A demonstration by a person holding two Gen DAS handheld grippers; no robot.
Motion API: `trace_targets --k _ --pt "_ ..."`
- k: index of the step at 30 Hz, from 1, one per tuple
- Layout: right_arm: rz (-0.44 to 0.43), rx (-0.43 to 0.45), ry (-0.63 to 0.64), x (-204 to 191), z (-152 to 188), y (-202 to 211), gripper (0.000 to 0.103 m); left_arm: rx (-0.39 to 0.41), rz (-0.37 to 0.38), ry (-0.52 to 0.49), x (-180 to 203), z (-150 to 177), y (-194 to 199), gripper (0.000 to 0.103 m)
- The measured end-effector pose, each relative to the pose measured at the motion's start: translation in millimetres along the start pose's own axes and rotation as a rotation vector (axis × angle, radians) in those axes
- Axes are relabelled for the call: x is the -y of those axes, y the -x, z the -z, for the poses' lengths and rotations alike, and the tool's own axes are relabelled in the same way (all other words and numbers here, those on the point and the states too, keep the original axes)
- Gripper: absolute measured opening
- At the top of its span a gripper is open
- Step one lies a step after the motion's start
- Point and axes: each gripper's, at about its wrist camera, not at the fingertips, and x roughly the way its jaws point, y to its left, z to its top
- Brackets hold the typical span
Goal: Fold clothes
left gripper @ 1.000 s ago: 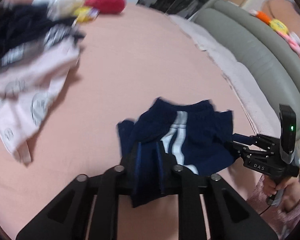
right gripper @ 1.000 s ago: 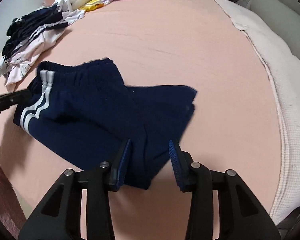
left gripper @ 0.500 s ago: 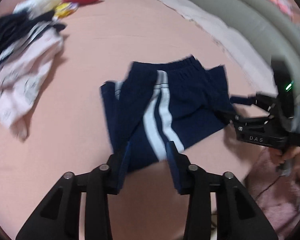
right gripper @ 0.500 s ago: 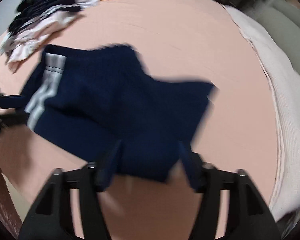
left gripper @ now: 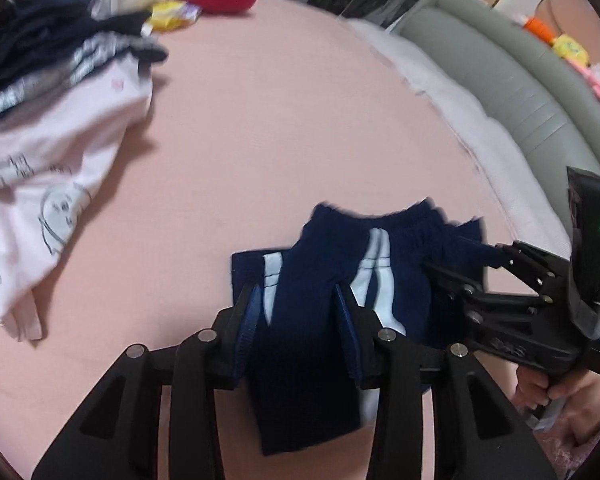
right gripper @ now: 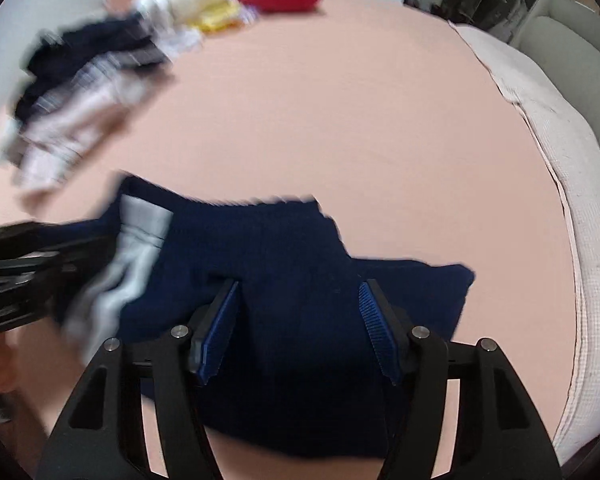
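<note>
Two claws working navy shorts on a pink bed

The left claw [left gripper: 298, 300] is standing apart, the right claw [right gripper: 298, 312] closing, both unclamped, straddling the navy shorts [left gripper: 336, 280] lying low-centre on the bed [left gripper: 280, 120]; a clothes pile [left gripper: 48, 92] is sitting upper left.

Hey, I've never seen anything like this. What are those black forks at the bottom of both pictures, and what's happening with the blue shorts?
The forks are handheld grippers, one in each of a person's hands, each with a camera looking along its two fingers. One picture is from the left gripper, the other from the right gripper. Navy striped shorts lie on a pink bed, with a clothes pile farther off. Both grippers straddle the shorts. The right fingers are closing, not yet pinching; whether the left ones pinch, I cannot tell.
</note>
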Motion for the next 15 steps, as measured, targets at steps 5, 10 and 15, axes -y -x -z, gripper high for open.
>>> trace_targets --k 5,10,15 --pt "-0.055 0.018 -0.132 29.0 9.3 10.4 0.068 0.012 -0.039 0.025 -10.8 -1.3 12.7 0.051" --pt "-0.045 0.084 -0.148 44.8 24.6 44.3 0.068 0.011 0.025 0.057 -10.5 2.3 21.1 0.051" --pt "-0.086 0.08 -0.275 70.9 38.2 57.6 0.071 -0.04 0.237 0.187 -15.7 10.0 28.7 0.063"
